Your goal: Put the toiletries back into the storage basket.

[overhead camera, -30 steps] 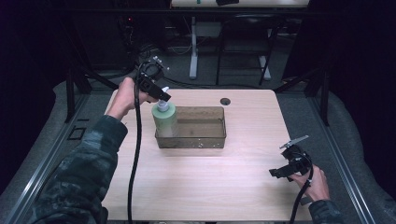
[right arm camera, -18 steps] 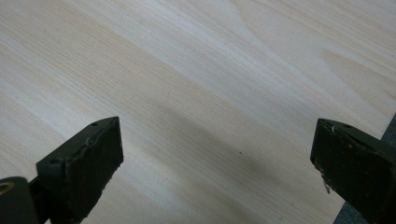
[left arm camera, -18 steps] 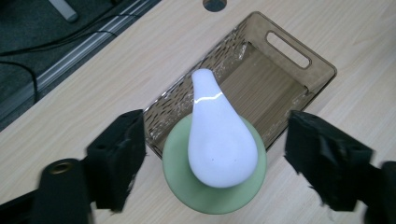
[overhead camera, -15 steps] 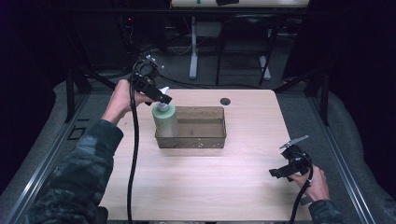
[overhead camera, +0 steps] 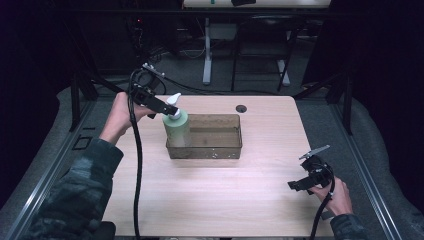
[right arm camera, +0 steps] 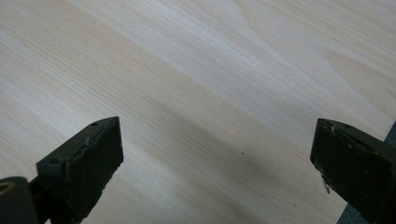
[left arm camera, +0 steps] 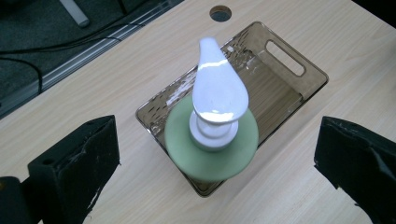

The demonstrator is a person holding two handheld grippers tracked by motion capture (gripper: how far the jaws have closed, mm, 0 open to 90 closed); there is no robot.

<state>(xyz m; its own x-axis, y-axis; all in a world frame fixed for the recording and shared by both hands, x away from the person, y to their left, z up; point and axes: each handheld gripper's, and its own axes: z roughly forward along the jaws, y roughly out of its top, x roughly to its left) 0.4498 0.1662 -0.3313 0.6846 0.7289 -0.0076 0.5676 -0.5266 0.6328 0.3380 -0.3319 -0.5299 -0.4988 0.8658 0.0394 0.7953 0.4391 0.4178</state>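
A green pump bottle (overhead camera: 176,129) stands upright in the left end of a smoky clear tray (overhead camera: 220,148) at mid-bench (overhead camera: 210,200). The left tongs (overhead camera: 167,111), their jaws just spread wide, hang beside its white pump head, gripping nothing. The right tongs (overhead camera: 296,185), wide open and empty, rest well right of the tray near the bench's front edge, bare wood between; the bottle's base is blurred behind the tinted tray wall.

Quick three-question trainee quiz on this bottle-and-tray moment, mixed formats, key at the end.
1. True or false: the left gripper is clamped on the pump bottle.
2. The bottle stands in the tinted tray at which end in the high view: A left, B right, C middle?
3. What lies under the right gripper?
Key: 1 false, jaws just opened, apart from the bottle. 2 A. 3 bare wooden table.
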